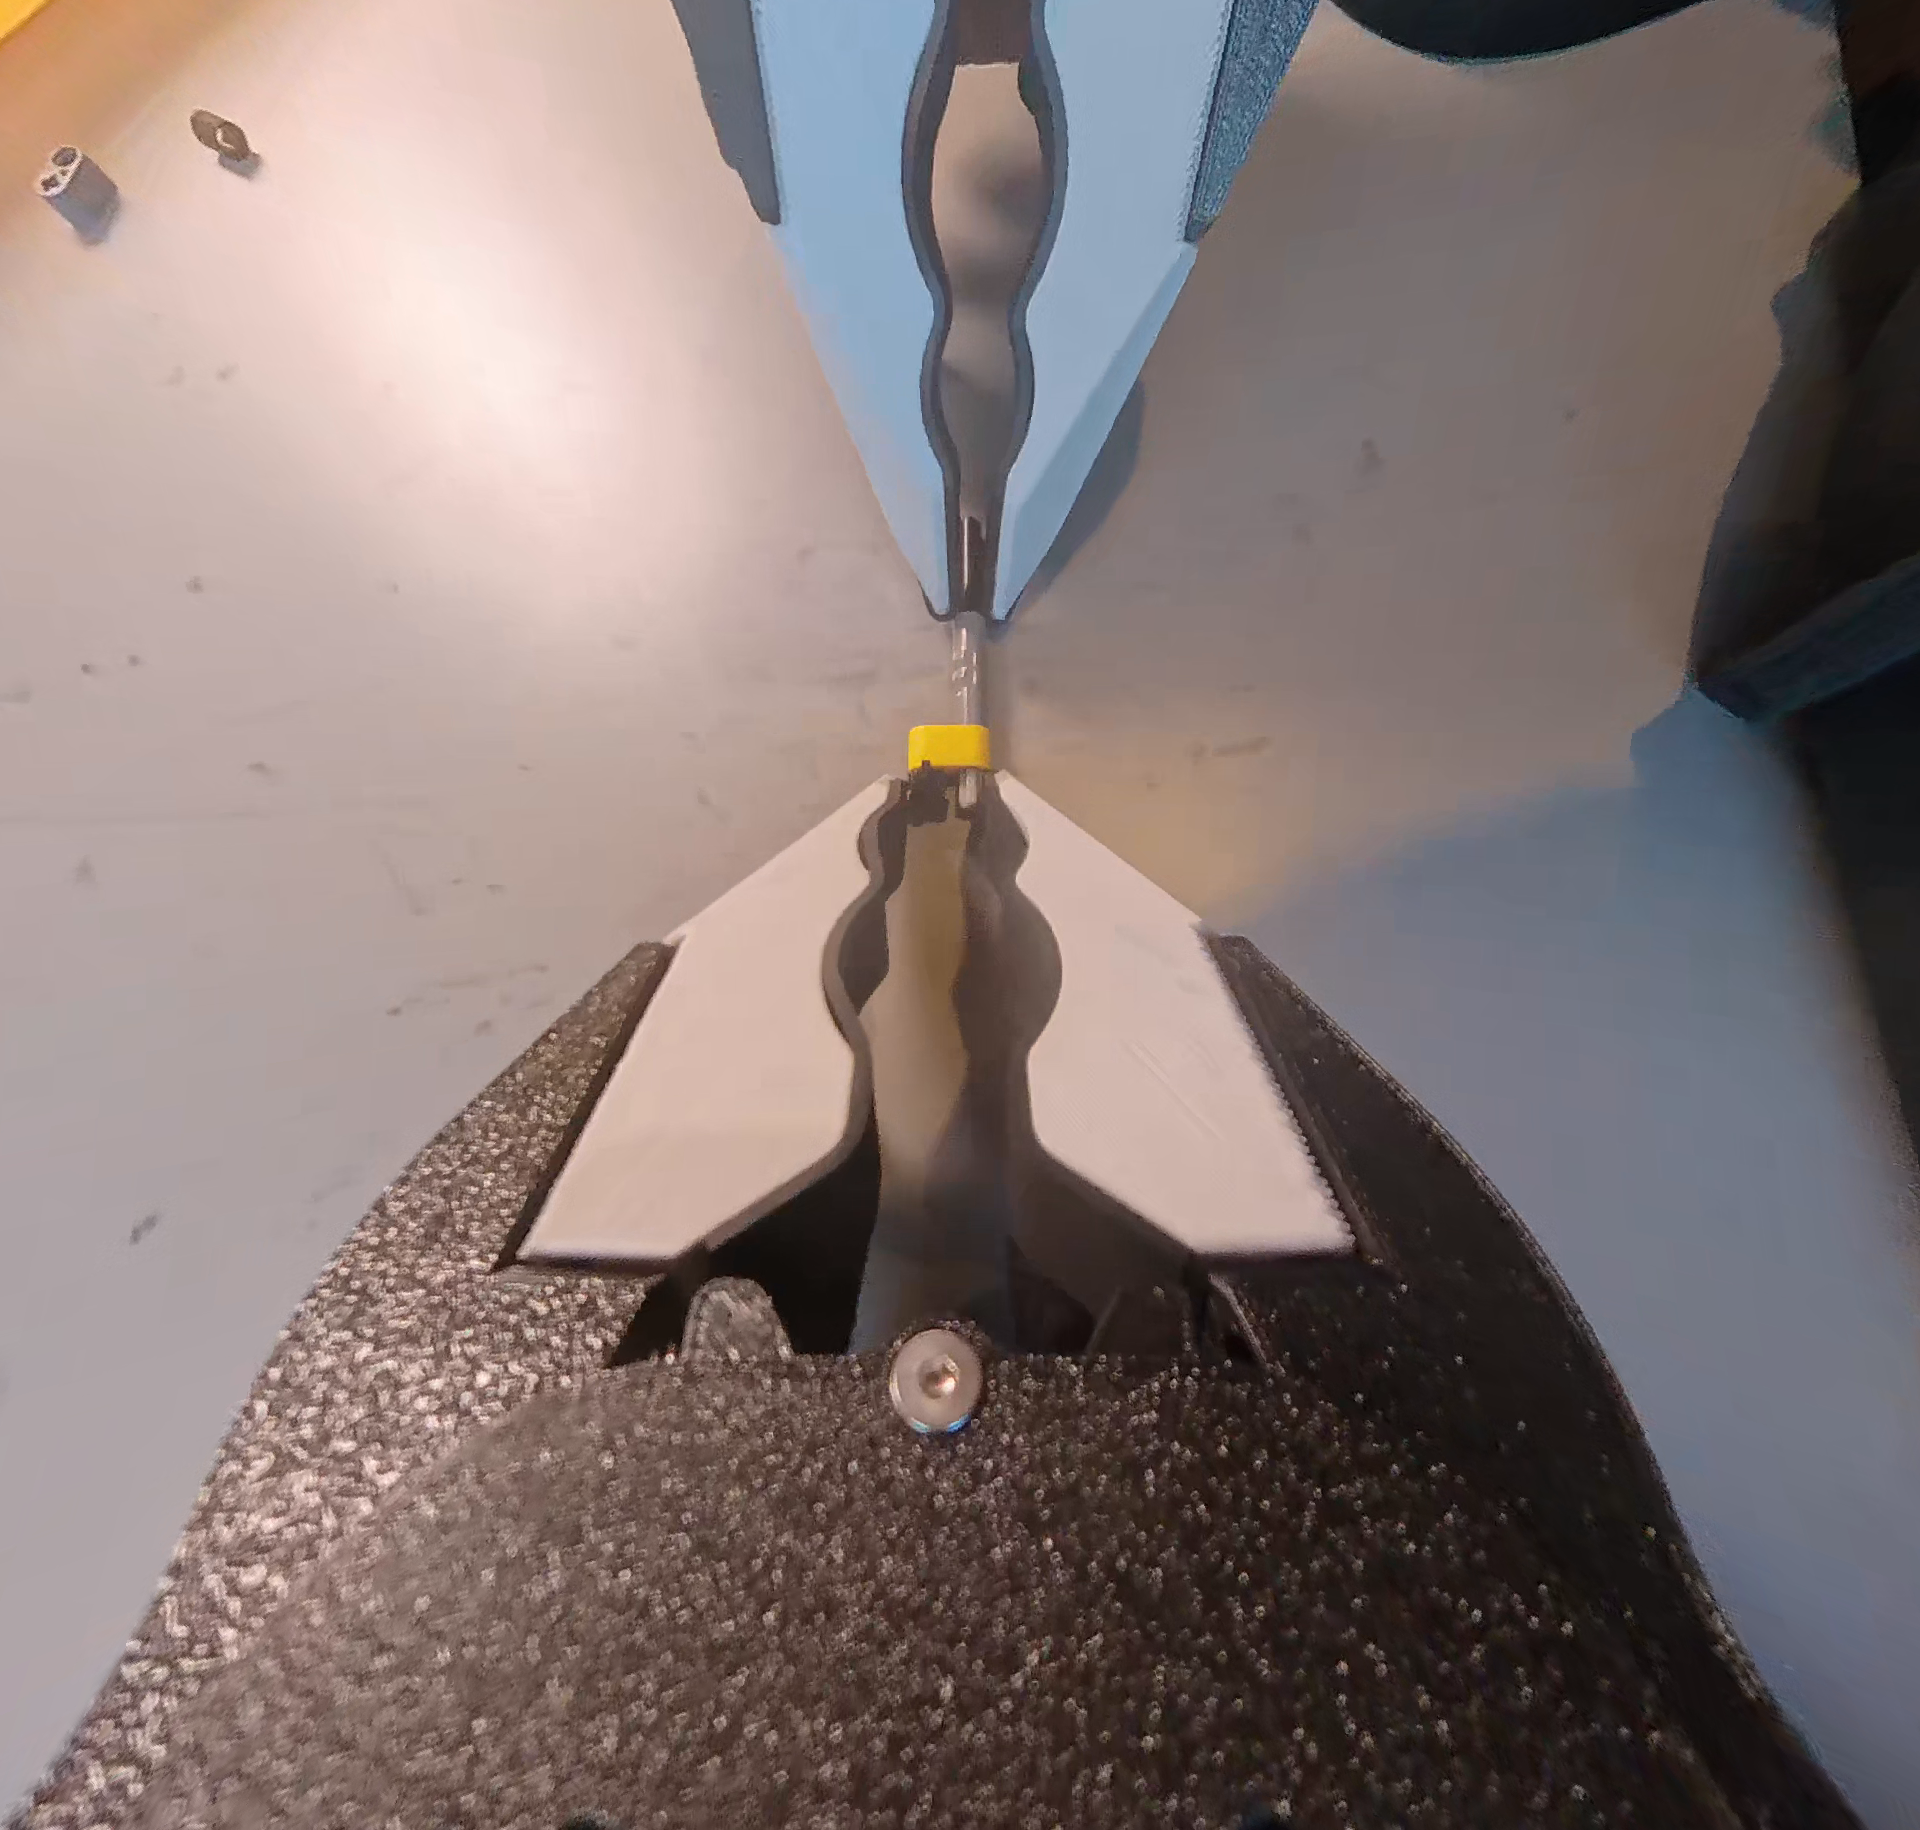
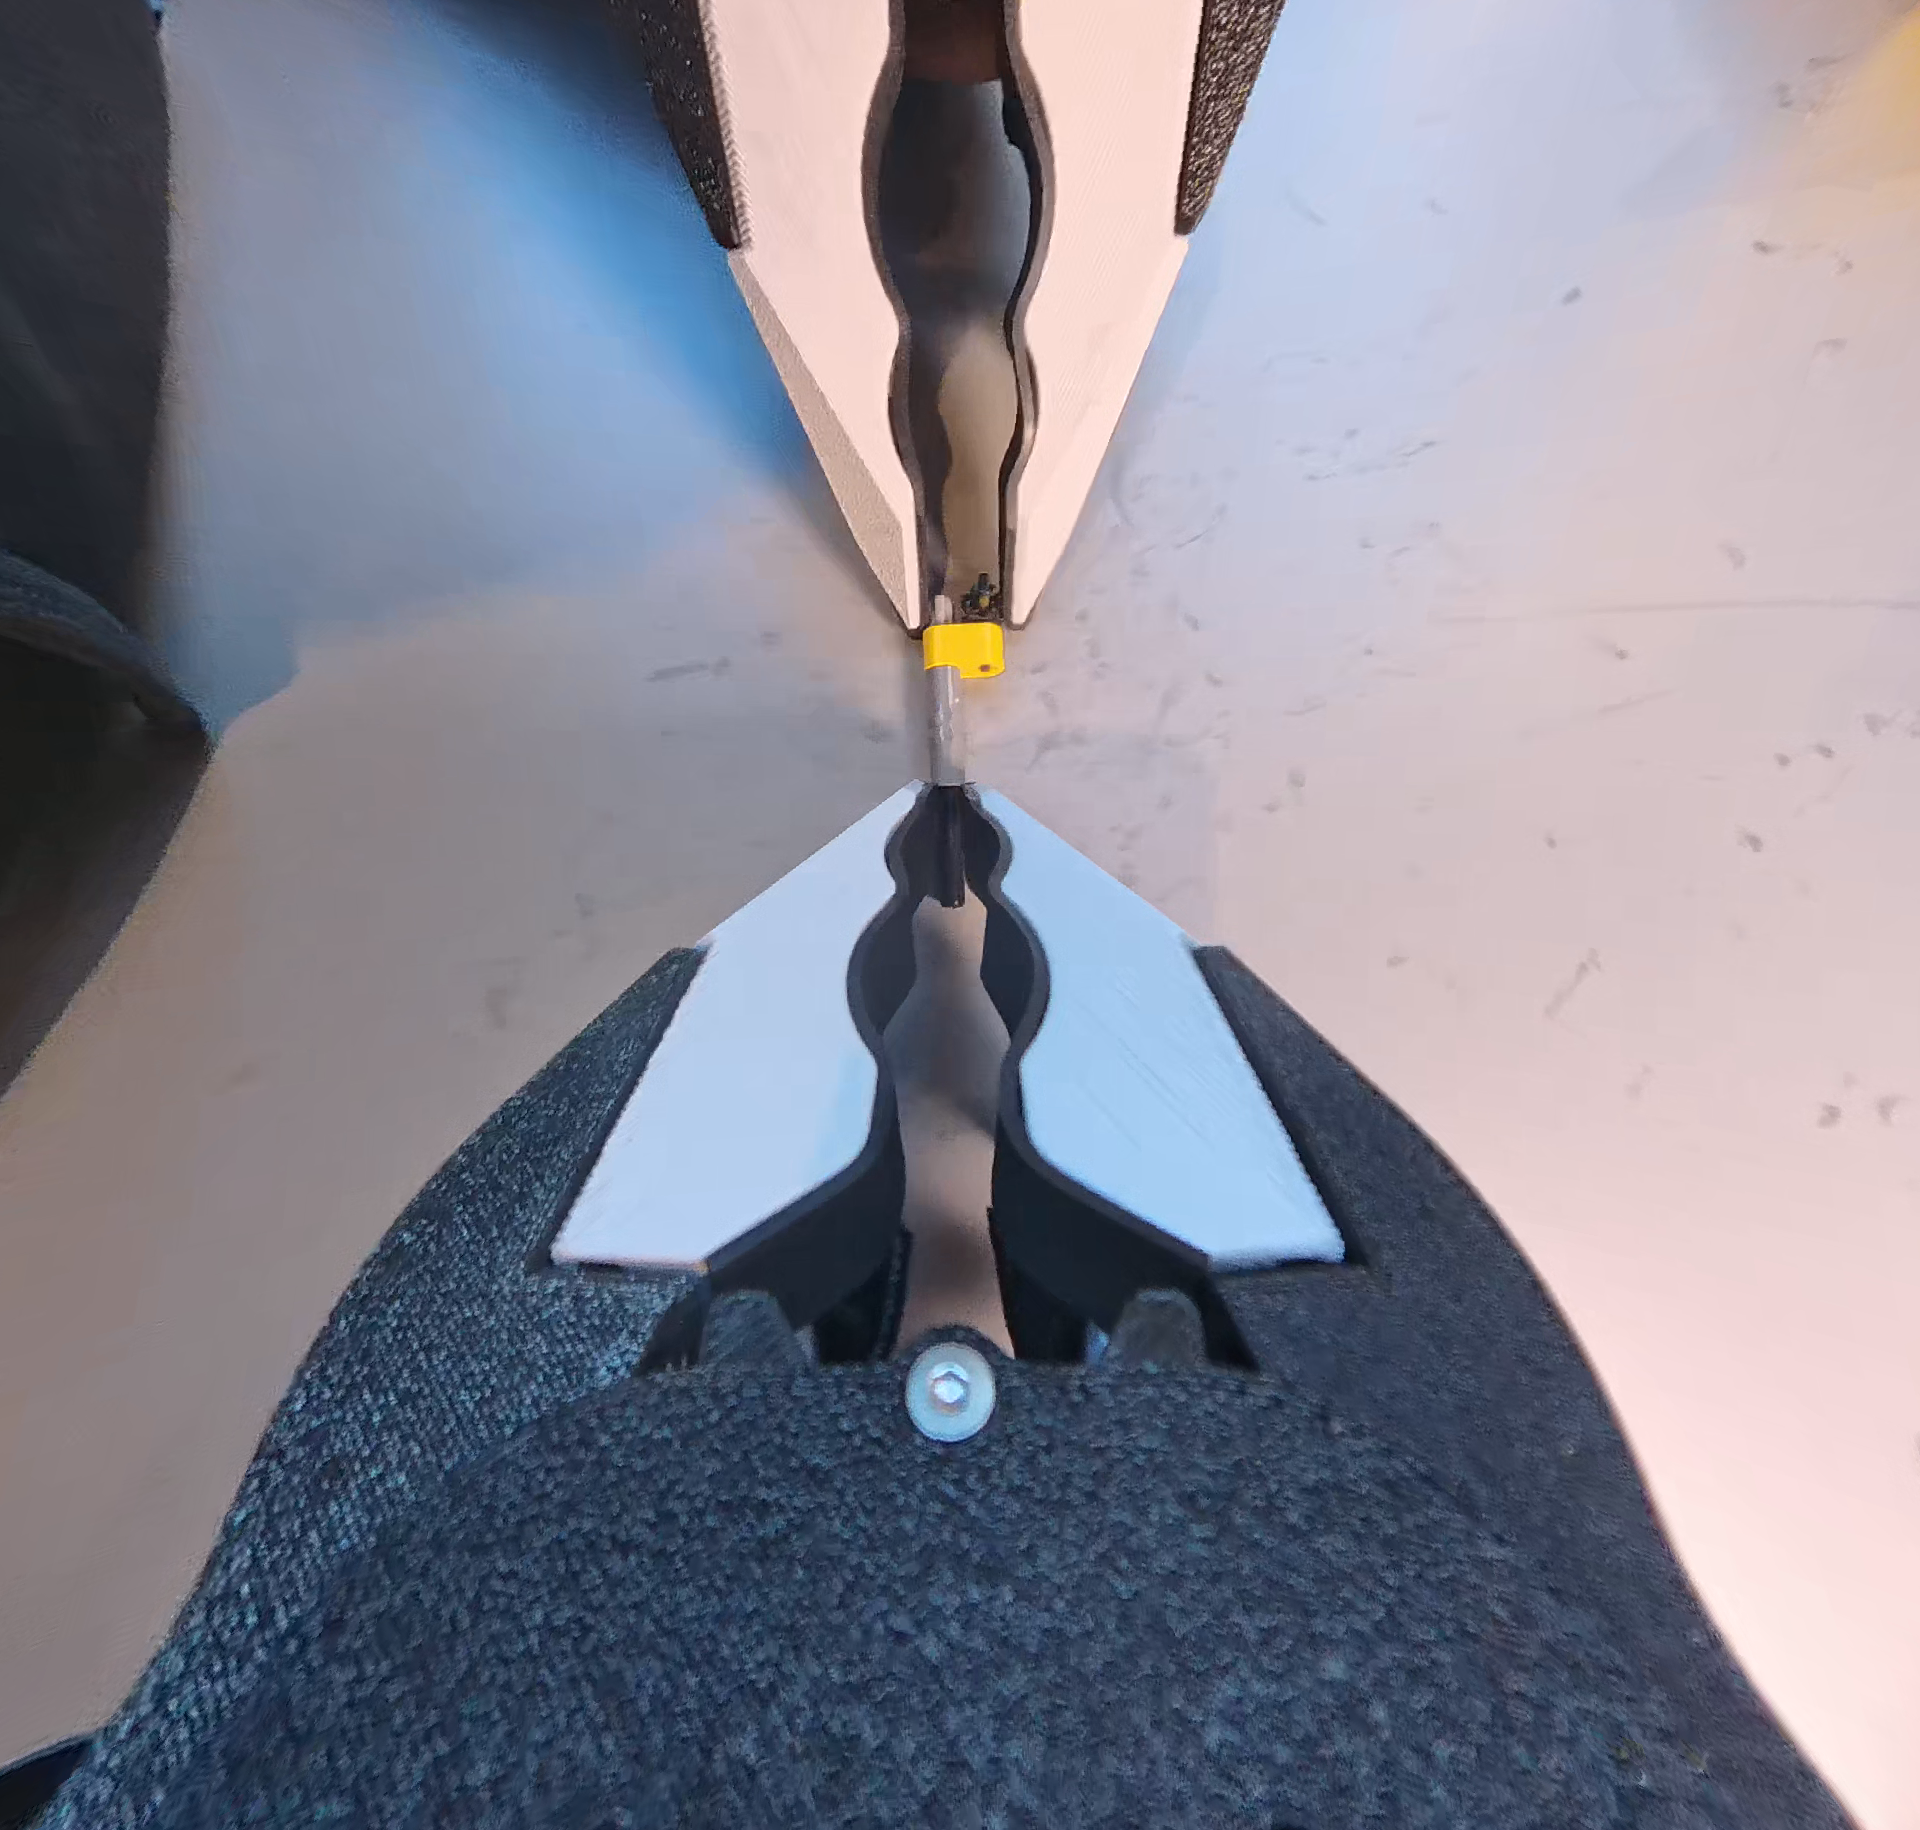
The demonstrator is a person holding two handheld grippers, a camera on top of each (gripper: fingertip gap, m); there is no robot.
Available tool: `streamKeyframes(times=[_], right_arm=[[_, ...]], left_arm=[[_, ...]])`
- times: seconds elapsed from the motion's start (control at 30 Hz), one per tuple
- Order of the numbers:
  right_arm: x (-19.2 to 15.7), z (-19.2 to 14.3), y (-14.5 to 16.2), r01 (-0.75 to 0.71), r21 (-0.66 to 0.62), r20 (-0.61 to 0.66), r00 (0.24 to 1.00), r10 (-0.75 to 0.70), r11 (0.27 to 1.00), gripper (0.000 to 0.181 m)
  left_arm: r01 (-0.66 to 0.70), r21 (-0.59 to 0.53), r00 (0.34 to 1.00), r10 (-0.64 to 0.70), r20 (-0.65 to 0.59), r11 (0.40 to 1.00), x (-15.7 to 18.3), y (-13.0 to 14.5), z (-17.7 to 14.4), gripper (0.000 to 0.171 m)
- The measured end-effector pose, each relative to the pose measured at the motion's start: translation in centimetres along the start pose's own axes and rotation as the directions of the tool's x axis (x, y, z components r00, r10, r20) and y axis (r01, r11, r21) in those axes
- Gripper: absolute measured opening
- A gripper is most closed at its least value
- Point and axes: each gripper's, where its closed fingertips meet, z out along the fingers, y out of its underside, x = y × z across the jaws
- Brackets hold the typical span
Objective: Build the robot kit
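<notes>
Two grippers meeting tip to tip over grey table. Left gripper clamping together on small yellow block. Right gripper pinching closed on thin metal pin, black end between its tips. Pin running into yellow block, bridging both grippers. Lying well apart from block, toward table's yellow edge: two small dark parts.

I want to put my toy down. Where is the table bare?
Bare grey table lies left of the two meeting grippers, below the two small dark parts. In the right wrist view, the wide stretch beside the grippers is bare too. It is crowded around the yellow piece.
</notes>
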Motion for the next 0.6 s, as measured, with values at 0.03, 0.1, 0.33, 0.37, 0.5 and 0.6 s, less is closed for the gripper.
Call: streamKeyframes(times=[0.03,0.1,0.33,0.37,0.5,0.6], right_arm=[[0.1,0.0,-0.1,0.005,0.009,-0.006,1.0,-0.005,1.0,0.004],[0.4,-0.2,-0.4,0.03,0.041,-0.026,0.999,-0.029,0.999,0.004],[3.0,-1.3,-1.6,0.151,0.129,-0.217,0.969,-0.121,0.98,0.008],[3.2,-1.4,-1.8,0.154,0.146,-0.229,0.966,-0.118,0.977,0.008],[3.8,-1.8,-2.1,0.168,0.178,-0.259,0.959,-0.118,0.97,0.009],[3.7,-1.8,-2.1,0.168,0.201,-0.252,0.961,-0.115,0.965,0.005]], left_arm=[[0.001,0.001,1.0,-0.001,0.002,1.0,-0.1,0.0,0.0,0.013],[-0.006,0.001,1.0,0.006,0.013,1.0,-0.3,0.0,0.0,0.012],[-0.225,0.014,0.933,0.211,0.292,0.974,-3.3,-1.2,-1.4,0.013],[-0.263,0.004,0.912,0.247,0.327,0.965,-3.5,-1.3,-1.5,0.013],[-0.321,0.021,0.88,0.29,0.376,0.947,-3.7,-1.7,-1.9,0.013],[-0.292,0.063,0.901,0.253,0.352,0.954,-3.7,-1.9,-2.0,0.013]])
